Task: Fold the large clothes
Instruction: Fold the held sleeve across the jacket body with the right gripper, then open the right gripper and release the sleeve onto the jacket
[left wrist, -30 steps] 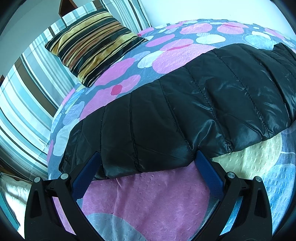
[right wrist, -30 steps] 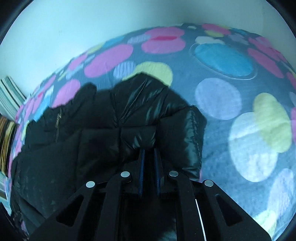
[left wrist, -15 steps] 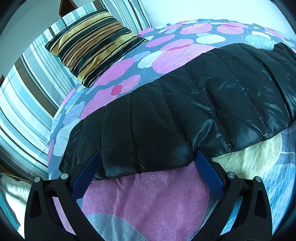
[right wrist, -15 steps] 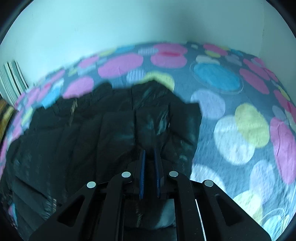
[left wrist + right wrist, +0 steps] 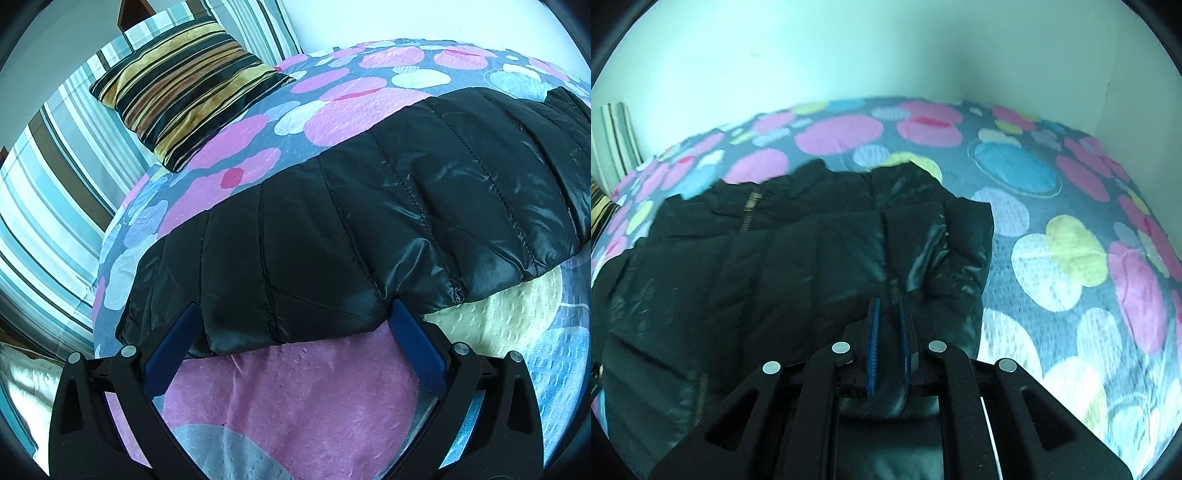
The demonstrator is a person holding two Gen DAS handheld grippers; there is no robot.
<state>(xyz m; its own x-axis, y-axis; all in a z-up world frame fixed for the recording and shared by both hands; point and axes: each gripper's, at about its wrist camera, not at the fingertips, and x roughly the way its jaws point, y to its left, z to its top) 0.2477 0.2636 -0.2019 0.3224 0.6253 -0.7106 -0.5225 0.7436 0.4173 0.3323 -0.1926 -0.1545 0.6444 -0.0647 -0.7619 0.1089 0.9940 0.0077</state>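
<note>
One striped cushion lies beyond the black jacket.

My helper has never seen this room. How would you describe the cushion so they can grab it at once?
Start from the bed with the dotted bedspread. Past the black quilted jacket, at the bed's far corner, against the blue-and-white striped bedding, lies a square cushion. It alone has velvety gold, black and rust stripes.

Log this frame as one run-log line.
left gripper: open at jacket hem | right gripper: shut on jacket fabric | bedspread: underneath
</note>
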